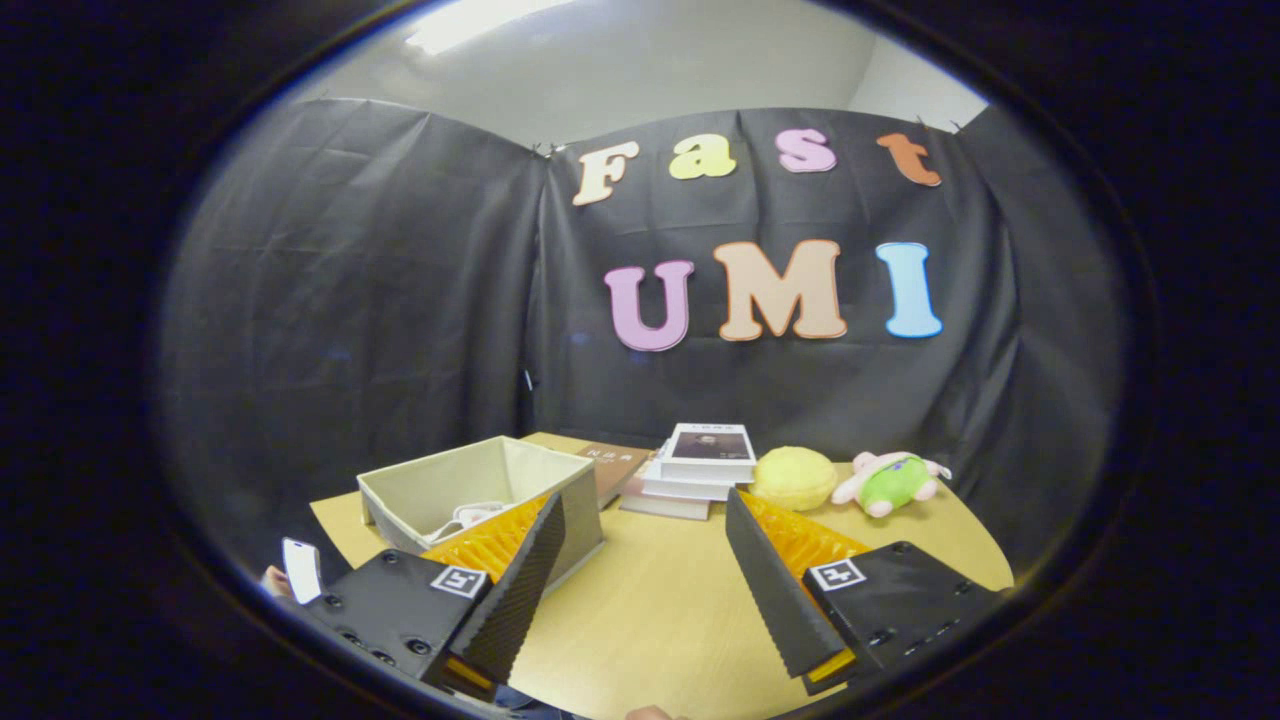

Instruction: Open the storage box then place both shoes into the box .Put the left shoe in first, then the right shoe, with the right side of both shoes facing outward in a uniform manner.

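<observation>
Widest of all, a pale wooden tabletop [660, 600] backed by black cloth booth walls. On it, ahead of the left finger and partly hidden behind that finger, an open grey fabric storage box [470, 490] with a light lining, no lid over it; inside, a glimpse of something white with a looped strap or lace [468, 516], likely part of a shoe, too little showing to tell which shoe or which way it faces. Low in the foreground, the hand-held two-finger gripper [645, 575], fingers spread wide with bare table between them and nothing gripped. Beyond the gap between the fingers, a short stack of white books [700, 470], the top one with a dark cover picture; just beside the stack toward the box, a flat brown book [612, 468] lying on the table. Past the right finger, a round yellow plush ball [795, 478] touching or nearly touching the book stack, and next to it a small plush toy in green and pink [890, 482] lying on its side. Beside the left finger's base, a small white rectangular object [302, 570], too cropped to identify.
</observation>
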`<state>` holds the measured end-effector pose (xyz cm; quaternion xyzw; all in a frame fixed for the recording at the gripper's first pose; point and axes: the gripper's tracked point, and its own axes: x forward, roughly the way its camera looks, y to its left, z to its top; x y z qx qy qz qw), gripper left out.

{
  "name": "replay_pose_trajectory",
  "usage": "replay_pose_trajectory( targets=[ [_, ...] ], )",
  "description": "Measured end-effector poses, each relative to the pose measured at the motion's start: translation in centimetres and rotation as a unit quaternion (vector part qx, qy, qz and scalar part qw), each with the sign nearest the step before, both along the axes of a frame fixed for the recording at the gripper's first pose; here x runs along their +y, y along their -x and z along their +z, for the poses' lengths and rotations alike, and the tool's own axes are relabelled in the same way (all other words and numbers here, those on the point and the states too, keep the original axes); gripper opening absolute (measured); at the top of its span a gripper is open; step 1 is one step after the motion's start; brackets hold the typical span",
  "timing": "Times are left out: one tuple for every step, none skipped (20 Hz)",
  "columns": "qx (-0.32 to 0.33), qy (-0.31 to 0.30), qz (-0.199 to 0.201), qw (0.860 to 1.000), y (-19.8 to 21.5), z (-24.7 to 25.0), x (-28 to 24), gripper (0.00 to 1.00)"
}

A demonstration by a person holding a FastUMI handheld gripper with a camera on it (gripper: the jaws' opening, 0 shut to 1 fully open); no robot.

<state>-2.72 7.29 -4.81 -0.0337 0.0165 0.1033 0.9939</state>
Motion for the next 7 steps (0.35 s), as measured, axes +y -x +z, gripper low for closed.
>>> replay_pose_trajectory(
  targets=[
    [-0.002, -0.015, 0.002, 1.0, 0.1, -0.1, -0.5, 1.0],
    [-0.004, -0.029, 0.005, 1.0, 0.0, -0.2, -1.0, 1.0],
    [-0.008, -0.038, 0.007, 0.999, 0.0, -0.2, -1.6, 1.0],
    [-0.009, -0.042, 0.008, 0.999, -0.2, -0.4, -2.2, 1.0],
    [-0.012, -0.041, 0.007, 0.999, -0.1, -0.5, -2.7, 1.0],
    [-0.016, -0.037, 0.006, 0.999, -0.1, -0.6, -3.1, 1.0],
    [-0.022, -0.033, 0.004, 0.999, 0.0, -0.5, -3.6, 1.0]
  ],
)
